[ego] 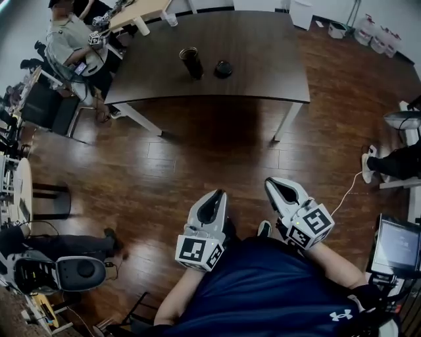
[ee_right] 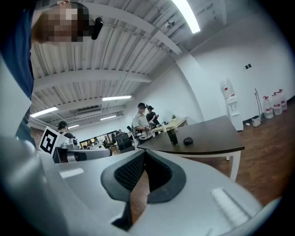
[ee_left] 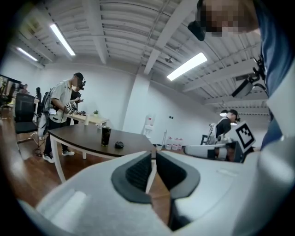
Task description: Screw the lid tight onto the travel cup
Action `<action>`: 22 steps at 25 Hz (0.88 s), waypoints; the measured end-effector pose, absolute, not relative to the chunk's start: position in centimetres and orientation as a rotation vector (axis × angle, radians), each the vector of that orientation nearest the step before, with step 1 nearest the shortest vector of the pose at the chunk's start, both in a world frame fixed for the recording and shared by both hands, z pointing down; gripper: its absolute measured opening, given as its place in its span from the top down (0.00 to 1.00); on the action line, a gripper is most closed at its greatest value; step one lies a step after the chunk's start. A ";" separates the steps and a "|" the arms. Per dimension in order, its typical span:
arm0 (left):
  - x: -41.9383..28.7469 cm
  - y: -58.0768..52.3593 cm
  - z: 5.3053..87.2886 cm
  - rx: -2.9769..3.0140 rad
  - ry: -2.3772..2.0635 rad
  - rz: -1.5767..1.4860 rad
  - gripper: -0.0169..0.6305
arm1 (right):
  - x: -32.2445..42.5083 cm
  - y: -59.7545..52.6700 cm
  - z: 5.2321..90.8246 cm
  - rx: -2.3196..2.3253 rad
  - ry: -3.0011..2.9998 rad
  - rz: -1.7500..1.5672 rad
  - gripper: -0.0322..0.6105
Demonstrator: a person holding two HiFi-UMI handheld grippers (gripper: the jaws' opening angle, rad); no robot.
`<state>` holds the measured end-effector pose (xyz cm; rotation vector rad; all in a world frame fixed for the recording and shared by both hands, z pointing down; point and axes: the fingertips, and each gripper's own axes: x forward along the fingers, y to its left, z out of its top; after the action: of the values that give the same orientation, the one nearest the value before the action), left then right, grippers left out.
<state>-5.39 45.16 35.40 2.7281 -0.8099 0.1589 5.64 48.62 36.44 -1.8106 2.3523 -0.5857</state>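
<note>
Two tools counted: left tool and right tool. Far ahead of them, one travel cup, one lid beside it, one dark bench under both.

The person wore a navy shirt with a white logo; the left gripper and right gripper were pale grey.

A dark brown rectangular table on white legs stands on a reddish-brown wooden plank floor. Beyond its far left corner, a person in a grey shirt stands beside a pale wooden table, with a black office chair nearby. Clear plastic water jugs and a small white bin sit near the floor's far right edge. A thin white cable trails across the floor near a person's white shoe.
</note>
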 end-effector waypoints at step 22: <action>-10.2 26.8 35.7 2.726 -0.651 0.053 0.92 | 2.5 33.7 36.5 -2.167 2.234 -0.505 0.93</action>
<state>-10.18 26.84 35.69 2.7264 -0.6507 0.0526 2.45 33.73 36.49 -2.1671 2.2339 -0.5054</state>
